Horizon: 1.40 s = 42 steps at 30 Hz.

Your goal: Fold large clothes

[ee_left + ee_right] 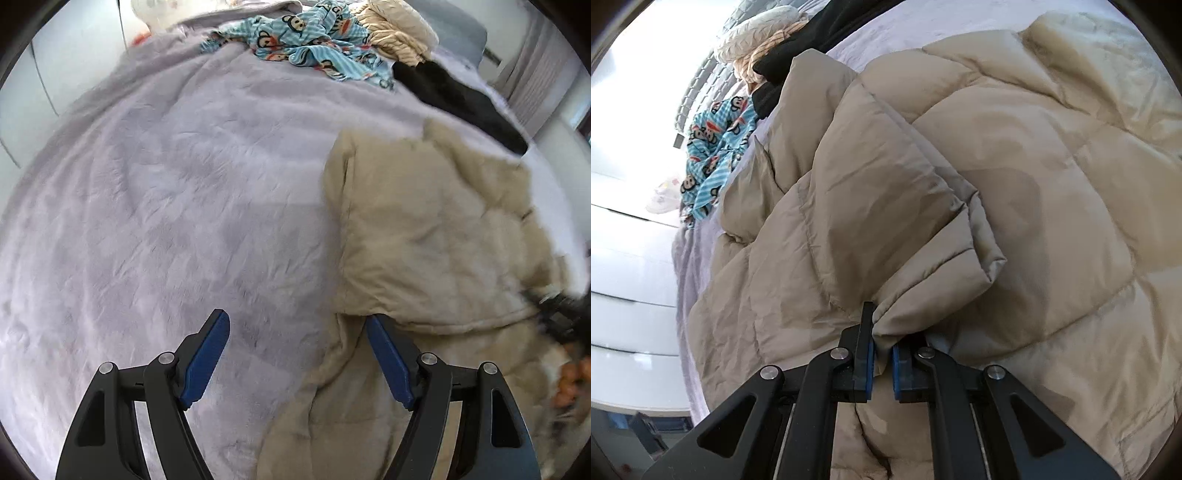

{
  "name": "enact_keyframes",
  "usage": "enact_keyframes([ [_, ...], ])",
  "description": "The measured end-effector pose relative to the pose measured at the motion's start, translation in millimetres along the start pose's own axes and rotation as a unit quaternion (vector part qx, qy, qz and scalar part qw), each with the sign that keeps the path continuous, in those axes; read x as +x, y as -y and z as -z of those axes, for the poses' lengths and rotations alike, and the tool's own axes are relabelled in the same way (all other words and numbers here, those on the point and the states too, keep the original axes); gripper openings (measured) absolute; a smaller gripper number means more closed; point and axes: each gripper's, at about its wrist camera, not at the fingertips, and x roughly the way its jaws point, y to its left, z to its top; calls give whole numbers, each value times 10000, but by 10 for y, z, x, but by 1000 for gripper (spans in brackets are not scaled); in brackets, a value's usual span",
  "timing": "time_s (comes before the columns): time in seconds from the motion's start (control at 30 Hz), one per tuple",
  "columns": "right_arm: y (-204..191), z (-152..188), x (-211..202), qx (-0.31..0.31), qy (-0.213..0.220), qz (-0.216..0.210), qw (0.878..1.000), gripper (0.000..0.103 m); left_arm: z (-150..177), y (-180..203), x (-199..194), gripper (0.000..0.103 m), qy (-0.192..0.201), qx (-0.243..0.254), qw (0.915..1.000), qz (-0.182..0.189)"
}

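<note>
The right claw is pinched narrow on the cuff end of a sleeve of the beige quilted puffer coat, a wad of fabric caught between its blue pads. The left claw stands wide and empty, just above the coat's near edge where it meets the lilac plush blanket covering the bed.

The step looks like folding the sleeve across the body. To do it well, carry the cuff low and flat over the quilting, let the left claw pin the coat's edge so the bulk does not drag, and release only once the sleeve lies straight.

No containers show; a blue monkey-print garment, a cream padded garment and a black garment lie loose at the far end.
</note>
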Motion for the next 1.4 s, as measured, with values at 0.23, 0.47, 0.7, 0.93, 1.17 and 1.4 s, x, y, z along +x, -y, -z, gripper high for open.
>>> enact_keyframes([
  [0.23,0,15,-5,-162,-88,142,9997,8,-646,-6,419,78,-486,-354,9923,1085],
  [0.47,161,-36,-83,-131,-62,232,9996,7,-467,91,100,78,-668,73,9834,1683],
  [0.7,127,-6,-77,-404,-128,313,9986,7,-1012,84,896,56,-879,-1036,9671,2150],
  [0.93,67,-8,-59,-379,-227,258,9987,9,-977,148,632,20,-306,-353,9882,1460],
  [1.17,-191,19,247,-334,-192,165,9991,8,-1087,-17,874,21,-174,-69,9993,309],
  [1.4,-136,4,82,-344,-527,192,9978,21,-1064,-301,337,21,165,-309,9993,-108],
])
